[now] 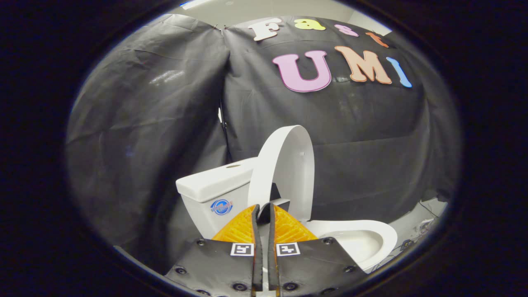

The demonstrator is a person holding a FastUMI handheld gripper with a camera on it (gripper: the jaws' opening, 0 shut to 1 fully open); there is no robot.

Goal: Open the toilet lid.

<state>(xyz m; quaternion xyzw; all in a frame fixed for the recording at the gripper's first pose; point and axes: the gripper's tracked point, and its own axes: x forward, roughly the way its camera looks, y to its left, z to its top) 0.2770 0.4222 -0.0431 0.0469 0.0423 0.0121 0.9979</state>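
A white toilet stands against the black cloth wall. Its lid (288,169) is raised upright, leaning back toward the tank (214,185), with the seat ring up along with it. The open bowl (363,241) lies to the right of my fingers. My gripper (264,208) is shut, the two fingers nearly touching with only a thin gap and nothing held. The fingertips sit just in front of the lower edge of the raised lid, near the hinge, apart from it as far as I can tell.
Black cloth walls close in behind and to the left of the toilet. A pale floor with cables (425,225) shows beyond the bowl on the right. The tank has a small round emblem (221,207) on its front.
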